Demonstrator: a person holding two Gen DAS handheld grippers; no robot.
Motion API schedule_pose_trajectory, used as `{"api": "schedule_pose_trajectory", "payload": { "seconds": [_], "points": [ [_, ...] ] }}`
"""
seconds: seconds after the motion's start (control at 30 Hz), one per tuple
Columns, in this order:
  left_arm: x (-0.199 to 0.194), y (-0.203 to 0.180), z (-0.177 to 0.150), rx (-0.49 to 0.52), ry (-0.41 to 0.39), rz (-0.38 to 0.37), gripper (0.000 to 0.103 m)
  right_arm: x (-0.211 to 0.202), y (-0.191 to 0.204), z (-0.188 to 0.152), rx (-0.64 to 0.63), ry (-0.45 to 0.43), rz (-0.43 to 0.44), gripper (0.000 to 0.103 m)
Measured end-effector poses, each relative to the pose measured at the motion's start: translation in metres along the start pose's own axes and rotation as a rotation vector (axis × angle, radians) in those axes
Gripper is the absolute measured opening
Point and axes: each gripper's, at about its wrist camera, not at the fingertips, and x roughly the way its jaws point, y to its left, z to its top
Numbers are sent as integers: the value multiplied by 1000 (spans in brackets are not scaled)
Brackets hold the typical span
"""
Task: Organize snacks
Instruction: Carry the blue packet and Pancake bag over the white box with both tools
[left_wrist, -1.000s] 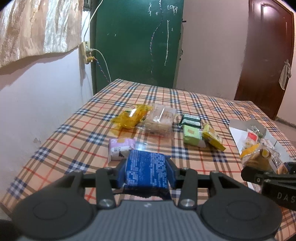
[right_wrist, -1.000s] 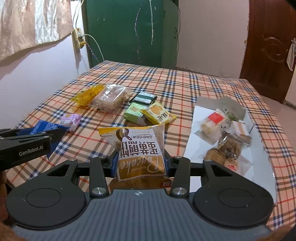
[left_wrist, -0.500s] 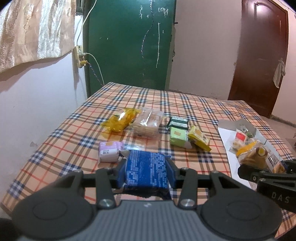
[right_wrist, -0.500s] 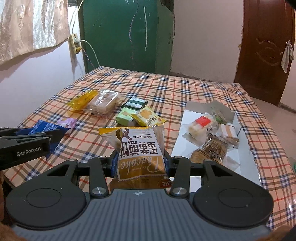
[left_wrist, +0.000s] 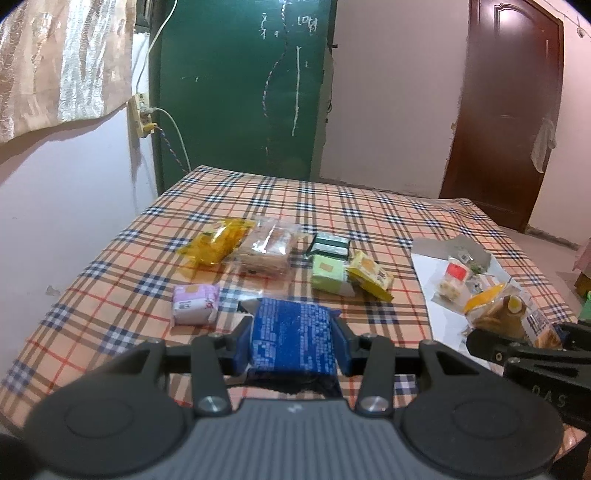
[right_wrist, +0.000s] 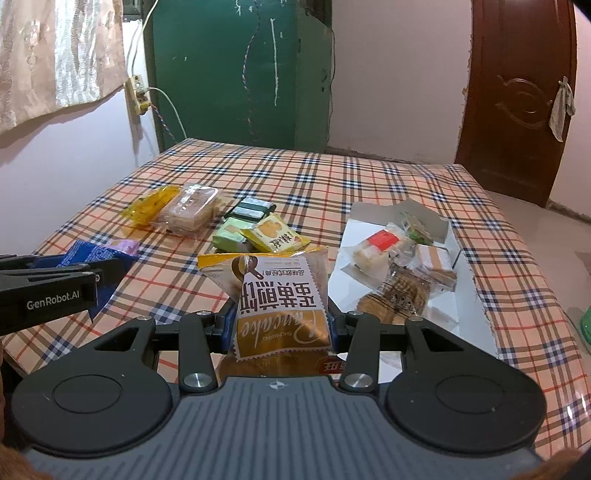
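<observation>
My left gripper (left_wrist: 291, 338) is shut on a blue snack packet (left_wrist: 292, 338) and holds it above the near edge of the checked table (left_wrist: 332, 199). My right gripper (right_wrist: 282, 321) is shut on a yellow-and-white pancake packet (right_wrist: 281, 295), held above the table next to the white tray (right_wrist: 467, 295). The tray holds several wrapped snacks. The left gripper also shows at the left of the right wrist view (right_wrist: 55, 291). Loose on the cloth lie a pink packet (left_wrist: 195, 303), a yellow bag (left_wrist: 218, 245), a clear cake pack (left_wrist: 269, 248), a green packet (left_wrist: 327, 272) and a yellow packet (left_wrist: 370, 274).
A pink wall with a socket and cable (left_wrist: 142, 118) runs along the table's left side. A green board (left_wrist: 240, 85) stands behind the table. A brown door (left_wrist: 509, 110) is at the back right. The tray also shows in the left wrist view (left_wrist: 430, 280).
Both grippers have risen and drawn back from the table with their packets still held; the snacks on the cloth now look farther away and lower. Nothing was let go.
</observation>
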Motion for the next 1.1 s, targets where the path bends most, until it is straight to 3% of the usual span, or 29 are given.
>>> {"api": "schedule_pose_trajectory", "payload": {
  "seconds": [1.1],
  "points": [
    [-5,-62,6,84,4,-139,43,-29,-38,-10,88,-43,-128,54]
  ]
}}
